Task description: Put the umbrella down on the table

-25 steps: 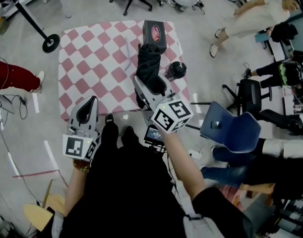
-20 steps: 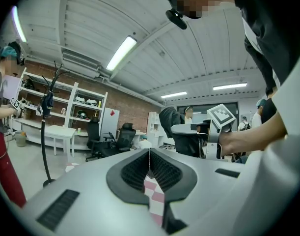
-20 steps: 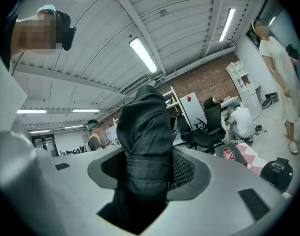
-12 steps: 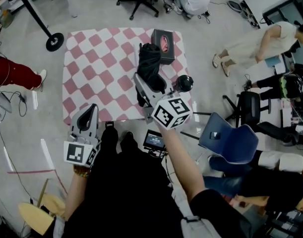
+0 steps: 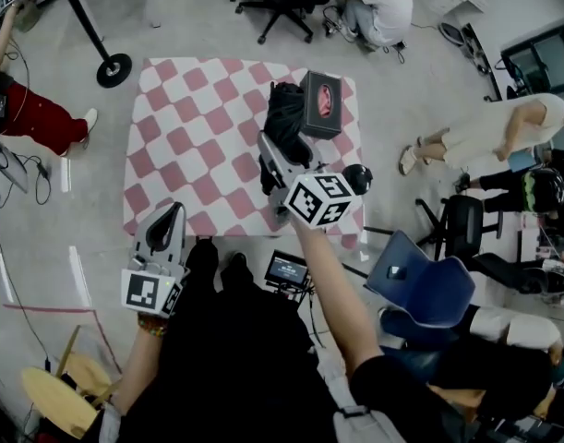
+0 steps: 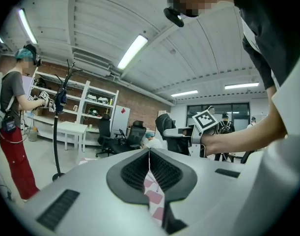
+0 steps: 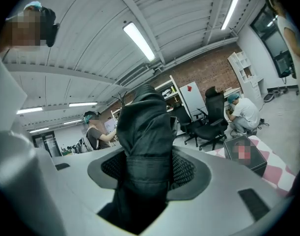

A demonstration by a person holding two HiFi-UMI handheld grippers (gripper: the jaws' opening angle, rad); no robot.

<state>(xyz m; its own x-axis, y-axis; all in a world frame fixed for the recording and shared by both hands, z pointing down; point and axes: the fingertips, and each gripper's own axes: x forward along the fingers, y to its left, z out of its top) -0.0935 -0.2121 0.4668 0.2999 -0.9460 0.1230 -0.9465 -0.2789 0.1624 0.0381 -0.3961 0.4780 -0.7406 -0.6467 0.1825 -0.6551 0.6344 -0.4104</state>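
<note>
Folded black umbrella (image 5: 283, 118) held in the right gripper (image 5: 277, 155) above the right part of the checked desk (image 5: 189, 137), just beside a dark box (image 5: 320, 104). From the head view it cannot be told whether the umbrella touches the desk. In the right gripper view the fingers (image 7: 186, 168) clamp the bundle at its strapped, gathered part, and the rest of the canopy rises beyond them. The left gripper (image 5: 166, 224) hangs near the desk's front edge, well apart from the umbrella, its fingers pressed together on nothing. Judged by look, the umbrella is light, with soft, slick fabric wrapped over a stiff shaft and ribs. The loose folds would likely slip or crush under pressure. The firmest hold is probably around the strapped middle, where the fabric is bound tight.
</note>
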